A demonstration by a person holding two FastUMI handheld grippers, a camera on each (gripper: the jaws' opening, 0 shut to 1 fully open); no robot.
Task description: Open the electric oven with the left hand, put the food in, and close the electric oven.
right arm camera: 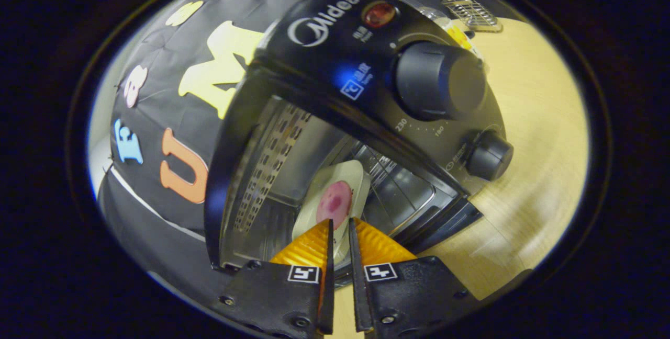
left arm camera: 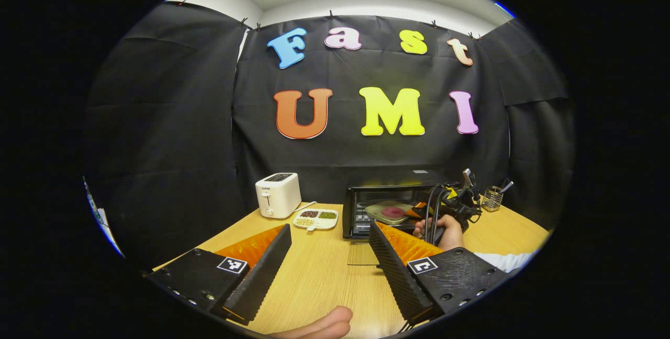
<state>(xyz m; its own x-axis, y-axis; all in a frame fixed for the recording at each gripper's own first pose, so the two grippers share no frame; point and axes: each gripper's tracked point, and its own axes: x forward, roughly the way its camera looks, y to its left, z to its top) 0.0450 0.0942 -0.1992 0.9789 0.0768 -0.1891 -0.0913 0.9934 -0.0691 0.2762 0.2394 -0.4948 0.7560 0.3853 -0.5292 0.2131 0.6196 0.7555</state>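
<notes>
can't tell what's in the little divided tray (left arm camera: 315, 218) by the toaster, way too small; the plate (right arm camera: 328, 204) has its near rim tucked behind the right gripper (right arm camera: 340, 234), and the mesh holder (left arm camera: 492, 199) contents are just specks

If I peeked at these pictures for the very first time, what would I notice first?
First, the black oven with its door open, looming close in the right gripper view. The right claw pinches the rim of a plate with a pink piece of food, pushing it inside. In the left gripper view, a white toaster stands on the wooden table left of the oven, and the left claw hangs open above the table.
</notes>
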